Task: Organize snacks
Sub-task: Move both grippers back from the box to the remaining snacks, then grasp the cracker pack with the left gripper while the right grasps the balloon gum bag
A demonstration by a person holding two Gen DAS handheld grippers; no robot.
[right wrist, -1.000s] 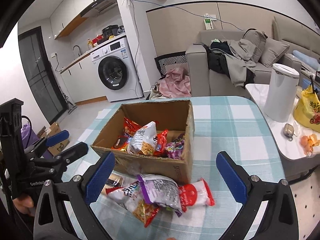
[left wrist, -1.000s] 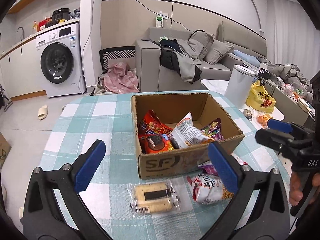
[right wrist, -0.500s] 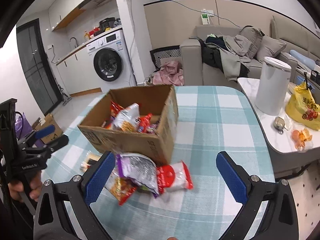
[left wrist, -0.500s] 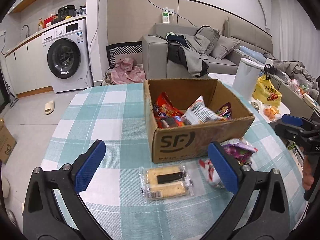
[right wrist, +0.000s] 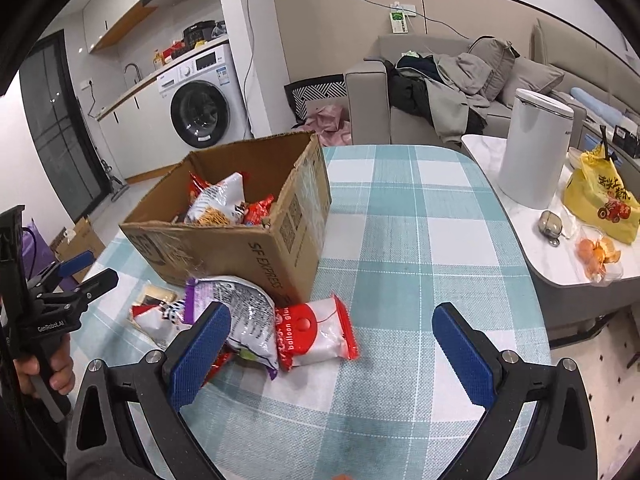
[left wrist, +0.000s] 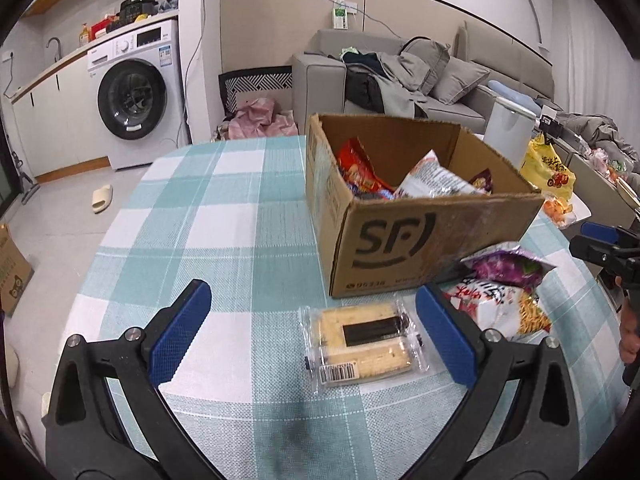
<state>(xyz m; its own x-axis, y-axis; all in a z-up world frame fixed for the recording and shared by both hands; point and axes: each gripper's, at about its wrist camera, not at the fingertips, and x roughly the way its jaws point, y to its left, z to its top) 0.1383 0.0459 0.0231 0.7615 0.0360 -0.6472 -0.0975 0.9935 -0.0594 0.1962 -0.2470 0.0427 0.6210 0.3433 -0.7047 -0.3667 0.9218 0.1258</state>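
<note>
Left tongs (left wrist: 312, 332) gape empty over the crackers (left wrist: 362, 340) at lower centre; right tongs (right wrist: 330, 354) gape empty above the red pack (right wrist: 316, 332); box (left wrist: 420, 248) sits mid-frame on the table (left wrist: 208, 220).

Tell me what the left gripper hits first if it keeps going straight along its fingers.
Most likely the clear-wrapped cracker pack lying on the tablecloth, just right of centre between the open left gripper fingers. Beyond it stands the cardboard box. Depth is hard to judge through the fisheye.
</note>
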